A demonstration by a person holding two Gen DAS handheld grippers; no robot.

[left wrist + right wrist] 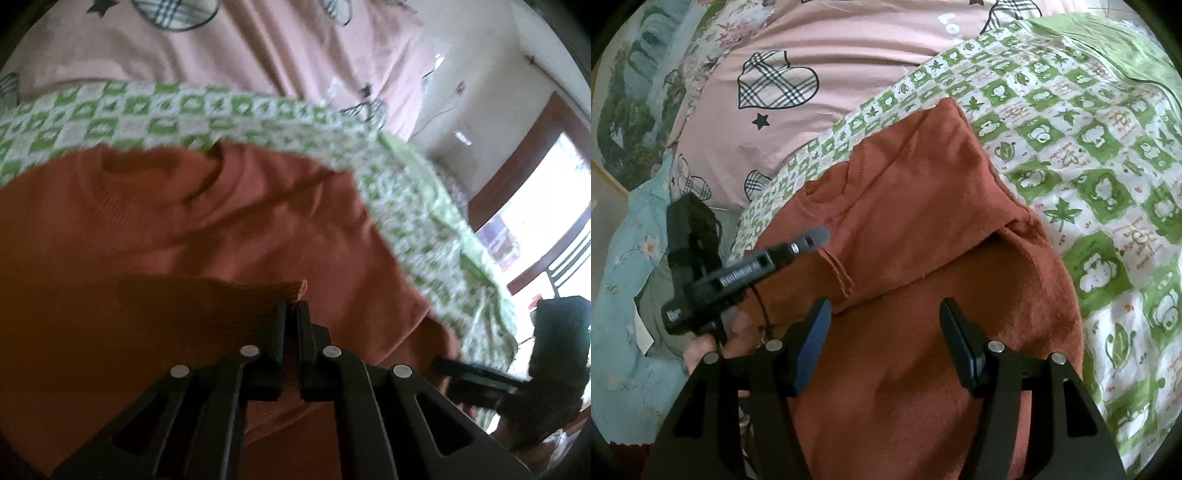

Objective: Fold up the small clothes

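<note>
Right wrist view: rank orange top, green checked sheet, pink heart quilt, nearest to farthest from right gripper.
From the right gripper:
1. Orange top, directly under the open fingers.
2. Green checked sheet, beneath and right of the top.
3. Pink heart quilt, beyond, at top.

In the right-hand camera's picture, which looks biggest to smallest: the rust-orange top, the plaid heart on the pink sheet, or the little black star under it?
1. Rust-orange knit top, by far the largest.
2. Plaid heart print on the pink sheet.
3. Small black star print.
The top lies nearest the camera, which exaggerates its lead.
</note>
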